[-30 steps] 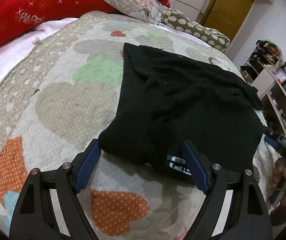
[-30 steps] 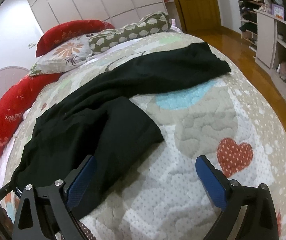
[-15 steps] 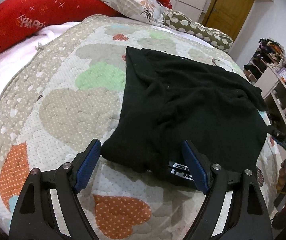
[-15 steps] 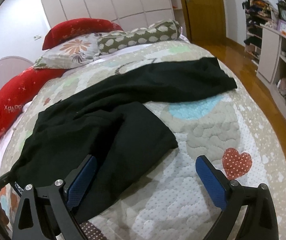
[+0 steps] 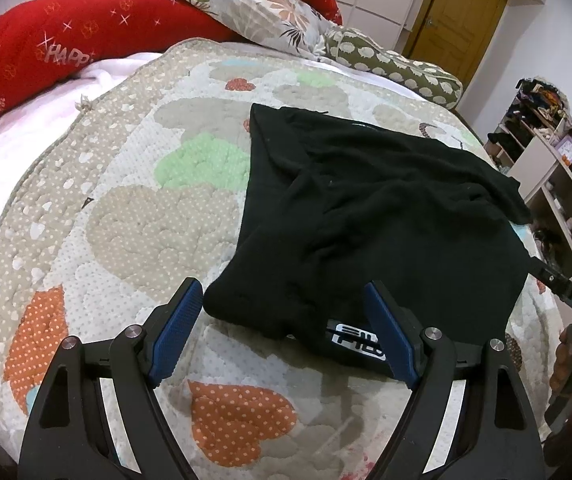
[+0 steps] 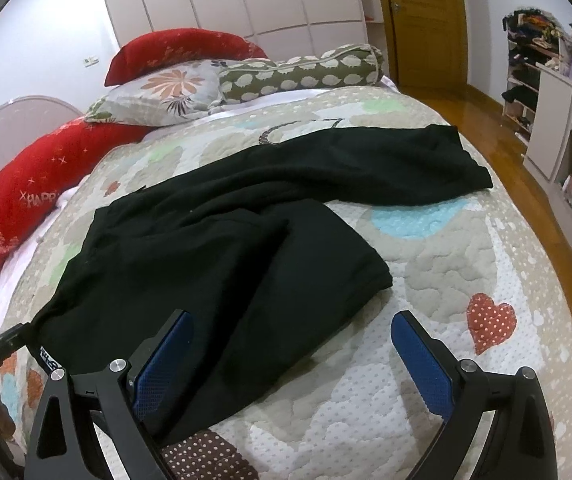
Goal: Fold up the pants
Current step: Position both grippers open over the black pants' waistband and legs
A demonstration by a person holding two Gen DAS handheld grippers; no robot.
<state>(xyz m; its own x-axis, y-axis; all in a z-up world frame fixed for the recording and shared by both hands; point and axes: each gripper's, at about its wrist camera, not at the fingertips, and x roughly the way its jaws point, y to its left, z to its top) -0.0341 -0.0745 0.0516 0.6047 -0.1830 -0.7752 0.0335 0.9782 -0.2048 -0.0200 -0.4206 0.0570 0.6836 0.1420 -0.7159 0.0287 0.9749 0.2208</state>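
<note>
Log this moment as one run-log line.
task: fold pants | pants: unfolded on quilt | left gripper: open, at waistband | right gripper: open, holding nothing

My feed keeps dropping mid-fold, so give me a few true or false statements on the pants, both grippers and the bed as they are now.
1. Both grippers are open and hold nothing. True: the left gripper and the right gripper both stand wide open.
2. The pants are neatly folded into a small square. False: they lie spread out, one leg stretching toward the far bed edge.
3. The pants are black. True.
4. The pants lie on a bare wooden floor. False: they lie on a heart-patterned quilt.
5. A white logo shows between the left gripper's fingers. True.
</note>
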